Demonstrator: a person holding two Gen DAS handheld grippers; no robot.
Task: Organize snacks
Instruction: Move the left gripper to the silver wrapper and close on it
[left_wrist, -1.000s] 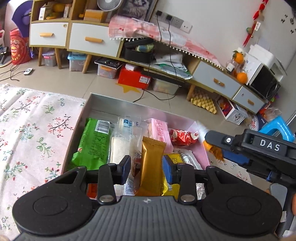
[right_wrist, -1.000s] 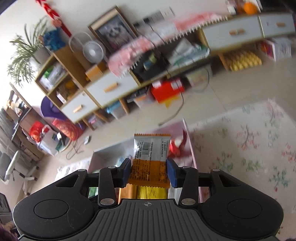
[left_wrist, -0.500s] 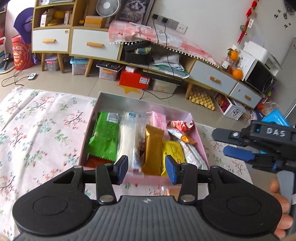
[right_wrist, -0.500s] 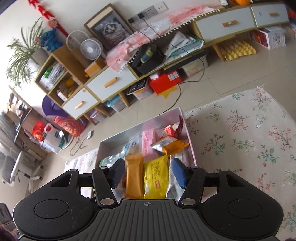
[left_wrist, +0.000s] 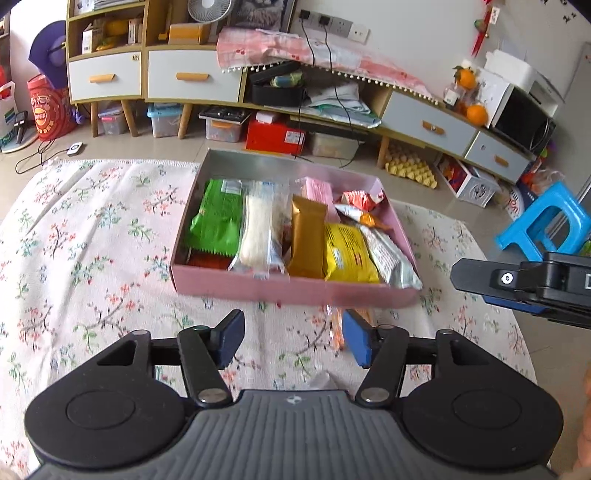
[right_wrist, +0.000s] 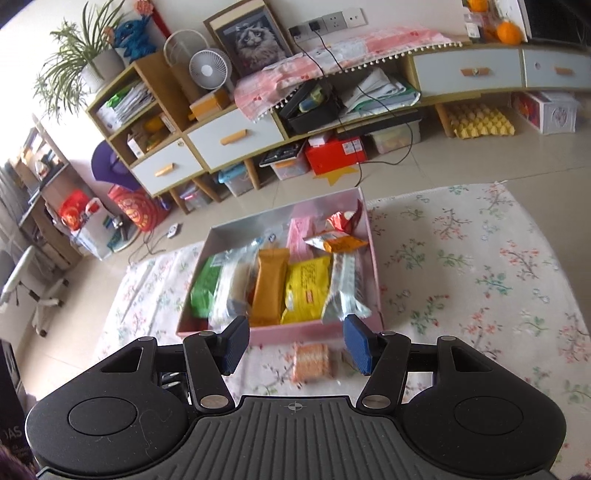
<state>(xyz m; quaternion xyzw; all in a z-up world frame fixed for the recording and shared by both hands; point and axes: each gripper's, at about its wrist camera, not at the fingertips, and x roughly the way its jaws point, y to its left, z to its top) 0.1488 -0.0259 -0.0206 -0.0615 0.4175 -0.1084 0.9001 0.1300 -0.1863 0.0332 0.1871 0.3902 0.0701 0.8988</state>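
A pink box (left_wrist: 295, 290) (right_wrist: 284, 334) on the floral cloth holds several snack packs side by side: a green one (left_wrist: 218, 218), a white one (left_wrist: 260, 229), a gold bar (left_wrist: 306, 236) (right_wrist: 269, 284), a yellow pack (left_wrist: 347, 253) (right_wrist: 306, 288) and a silver one (left_wrist: 388, 254). An orange-and-white snack (right_wrist: 310, 362) (left_wrist: 335, 328) lies on the cloth in front of the box. My left gripper (left_wrist: 293, 341) is open and empty, in front of the box. My right gripper (right_wrist: 293, 343) is open and empty, above the loose snack; it also shows in the left wrist view (left_wrist: 524, 288).
The floral cloth (left_wrist: 92, 251) covers the table around the box. Beyond the table's far edge are low cabinets (left_wrist: 177, 74), storage bins and a red box (left_wrist: 275, 134) on the floor. A blue stool (left_wrist: 546, 225) stands at the right.
Both grippers have pulled back from the box and opened wider. The gold bar and the yellow pack that they held a second ago now lie in the box.
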